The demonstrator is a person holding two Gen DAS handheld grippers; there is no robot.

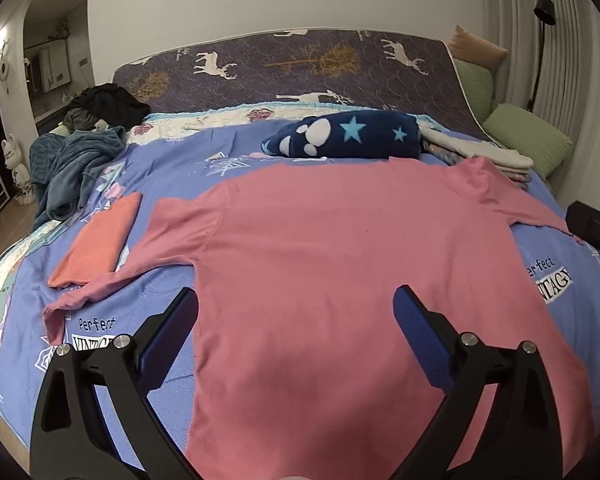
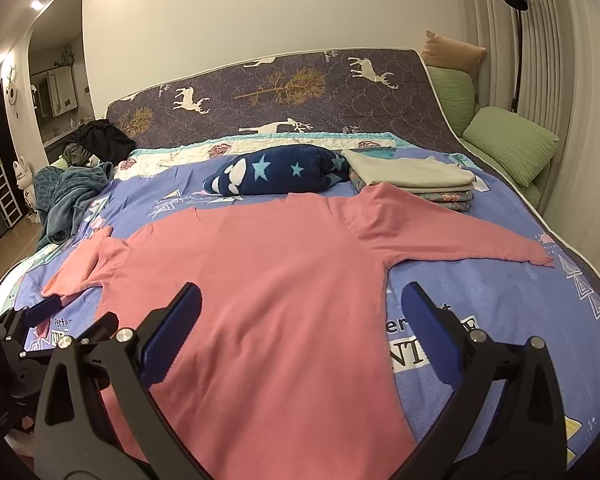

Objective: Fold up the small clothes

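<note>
A pink long-sleeved shirt (image 1: pixel 332 248) lies spread flat on the blue bedspread (image 1: pixel 172 284), both sleeves stretched out to the sides. It also shows in the right wrist view (image 2: pixel 260 280). My left gripper (image 1: pixel 296 304) is open and empty, hovering over the shirt's lower left part. My right gripper (image 2: pixel 300 300) is open and empty over the shirt's lower right edge. The left gripper (image 2: pixel 40 312) shows at the left edge of the right wrist view.
A folded orange garment (image 1: pixel 100 240) lies left of the shirt. A navy star-patterned blanket (image 1: pixel 348 136) and a stack of folded cloths (image 2: pixel 416 184) lie beyond the shirt. A heap of dark clothes (image 1: pixel 76 148) sits at the far left. Green pillows (image 2: pixel 508 144) lie at the right.
</note>
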